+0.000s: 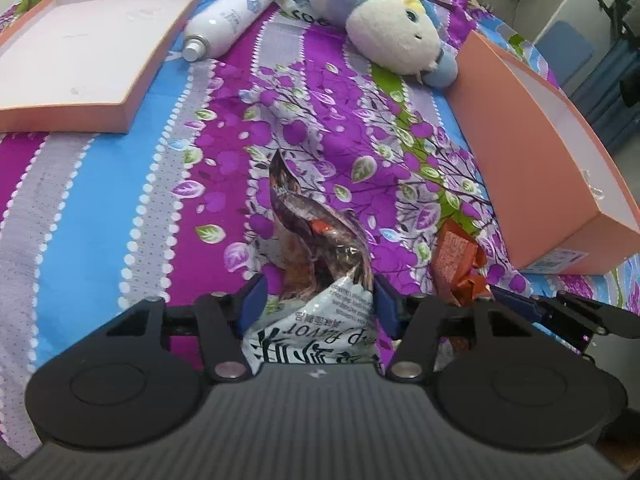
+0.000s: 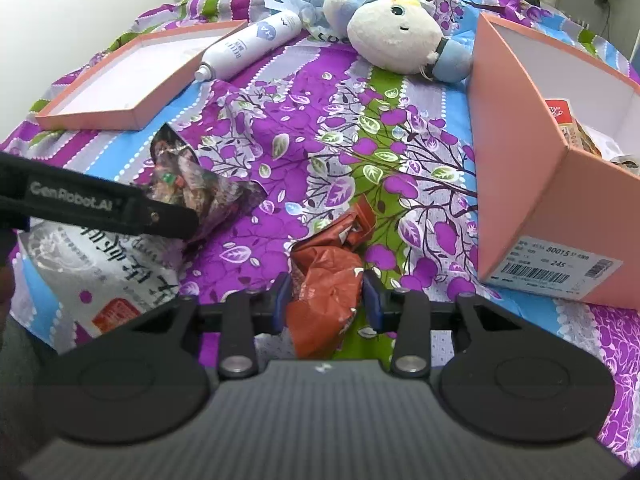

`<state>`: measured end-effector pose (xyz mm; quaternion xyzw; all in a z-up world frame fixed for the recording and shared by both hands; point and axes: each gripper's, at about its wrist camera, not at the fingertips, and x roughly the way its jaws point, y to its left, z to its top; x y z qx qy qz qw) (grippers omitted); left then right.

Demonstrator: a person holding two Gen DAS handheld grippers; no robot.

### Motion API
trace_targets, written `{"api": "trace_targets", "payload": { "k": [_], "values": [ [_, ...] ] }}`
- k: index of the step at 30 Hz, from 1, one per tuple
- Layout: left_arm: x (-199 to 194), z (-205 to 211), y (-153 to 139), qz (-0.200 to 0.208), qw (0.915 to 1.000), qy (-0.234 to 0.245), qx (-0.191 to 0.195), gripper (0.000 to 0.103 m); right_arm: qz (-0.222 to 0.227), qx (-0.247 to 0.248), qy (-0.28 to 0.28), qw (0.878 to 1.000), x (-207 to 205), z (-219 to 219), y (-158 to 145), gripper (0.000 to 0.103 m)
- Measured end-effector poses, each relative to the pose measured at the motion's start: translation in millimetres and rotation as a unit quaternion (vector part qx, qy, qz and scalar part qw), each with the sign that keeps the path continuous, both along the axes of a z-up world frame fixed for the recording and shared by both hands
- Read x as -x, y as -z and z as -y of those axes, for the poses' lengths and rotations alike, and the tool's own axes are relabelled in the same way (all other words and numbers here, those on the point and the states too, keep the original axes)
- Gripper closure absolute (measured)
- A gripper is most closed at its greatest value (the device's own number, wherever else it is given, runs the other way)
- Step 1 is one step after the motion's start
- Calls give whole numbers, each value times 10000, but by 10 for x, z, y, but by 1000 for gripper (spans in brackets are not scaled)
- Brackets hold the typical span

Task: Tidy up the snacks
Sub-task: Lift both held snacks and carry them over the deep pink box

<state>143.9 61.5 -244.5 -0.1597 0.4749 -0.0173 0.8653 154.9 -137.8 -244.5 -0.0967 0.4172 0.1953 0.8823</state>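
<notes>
A crumpled grey-white and brown snack bag (image 1: 316, 264) lies on the flowered bedspread between the fingers of my left gripper (image 1: 318, 300); the blue pads stand wide at its sides, open. The bag also shows in the right wrist view (image 2: 120, 248), partly under the left gripper's arm. An orange snack packet (image 2: 328, 280) lies between the fingers of my right gripper (image 2: 326, 300), whose pads touch its sides. The packet also shows in the left wrist view (image 1: 456, 260). The pink box (image 2: 532, 184) at the right holds a few snacks.
A pink box lid (image 1: 80, 52) lies at the far left. A white spray bottle (image 1: 228, 20) and a plush toy (image 1: 384, 28) lie at the back. The purple flowered bedspread (image 1: 320, 120) covers the bed.
</notes>
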Motion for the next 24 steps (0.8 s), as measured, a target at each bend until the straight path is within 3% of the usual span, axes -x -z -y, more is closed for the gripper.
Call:
{"api": "trace_targets", "payload": {
  "k": [11, 24],
  "values": [
    [44, 109, -160, 69, 9998, -14, -170, 57, 48, -73, 71, 9999, 45, 40, -117, 63],
    [408, 153, -892, 404, 9986, 53, -343, 57, 530, -524, 396, 9964, 403, 237, -793, 63]
  ]
}}
